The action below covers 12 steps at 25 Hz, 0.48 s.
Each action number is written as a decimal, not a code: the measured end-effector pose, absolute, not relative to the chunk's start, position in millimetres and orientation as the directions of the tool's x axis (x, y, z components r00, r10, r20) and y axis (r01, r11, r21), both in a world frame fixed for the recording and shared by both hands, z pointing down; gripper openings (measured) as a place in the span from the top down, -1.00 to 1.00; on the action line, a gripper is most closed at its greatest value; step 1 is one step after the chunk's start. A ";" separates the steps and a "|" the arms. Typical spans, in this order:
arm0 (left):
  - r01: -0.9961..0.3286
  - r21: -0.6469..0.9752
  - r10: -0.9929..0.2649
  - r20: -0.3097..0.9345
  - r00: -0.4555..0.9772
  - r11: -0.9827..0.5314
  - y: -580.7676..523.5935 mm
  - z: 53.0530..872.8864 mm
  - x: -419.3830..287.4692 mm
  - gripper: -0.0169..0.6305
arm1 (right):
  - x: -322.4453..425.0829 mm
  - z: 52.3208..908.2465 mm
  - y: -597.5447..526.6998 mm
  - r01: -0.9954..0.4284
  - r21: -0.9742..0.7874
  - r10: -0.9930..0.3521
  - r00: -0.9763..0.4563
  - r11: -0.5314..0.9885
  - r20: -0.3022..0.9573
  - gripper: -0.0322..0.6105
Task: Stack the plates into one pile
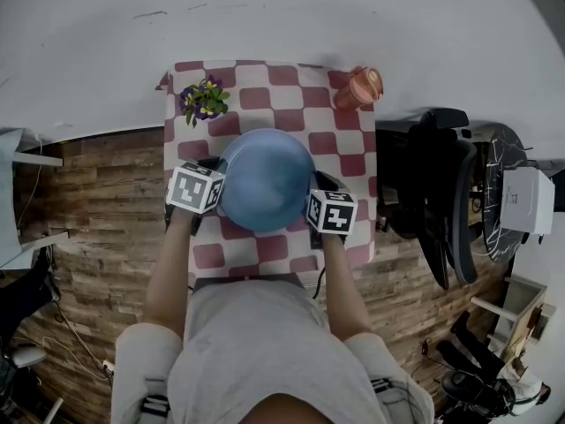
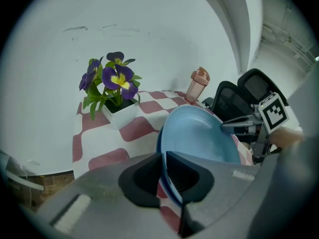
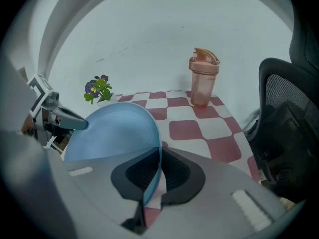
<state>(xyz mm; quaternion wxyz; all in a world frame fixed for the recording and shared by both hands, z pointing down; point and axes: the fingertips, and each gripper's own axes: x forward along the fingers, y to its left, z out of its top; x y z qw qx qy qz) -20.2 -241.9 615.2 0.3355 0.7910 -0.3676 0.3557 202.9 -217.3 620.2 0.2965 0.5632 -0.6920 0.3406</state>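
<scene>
White wall, evenly lit, carried faint scuffs. Floor was of mixed brown wood planks. Small table with a red-and-white checked cloth stood against the wall, bearing potted purple flowers and a pink bottle. Black office chair stood just beside its right side.

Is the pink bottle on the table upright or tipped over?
Upright. The pink bottle stands on its base on the checked tablecloth, near the table's far right corner, with its cap uppermost.
</scene>
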 end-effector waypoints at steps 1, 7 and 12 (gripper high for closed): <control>-0.815 0.268 -0.338 0.810 0.479 -0.514 -241.8 615.2 -19.9 0.83 | 202.8 621.4 -217.2 -0.982 -0.136 -0.573 -0.188 0.131 0.798 0.84; -0.785 0.233 -0.345 0.800 0.491 -0.575 -240.3 615.7 -18.0 0.79 | 202.8 626.4 -216.3 -0.981 -0.145 -0.550 -0.191 0.126 0.813 0.84; -0.765 0.216 -0.361 0.783 0.507 -0.607 -238.8 614.6 -16.4 0.73 | 202.6 628.3 -215.6 -0.983 -0.138 -0.536 -0.182 0.122 0.824 0.83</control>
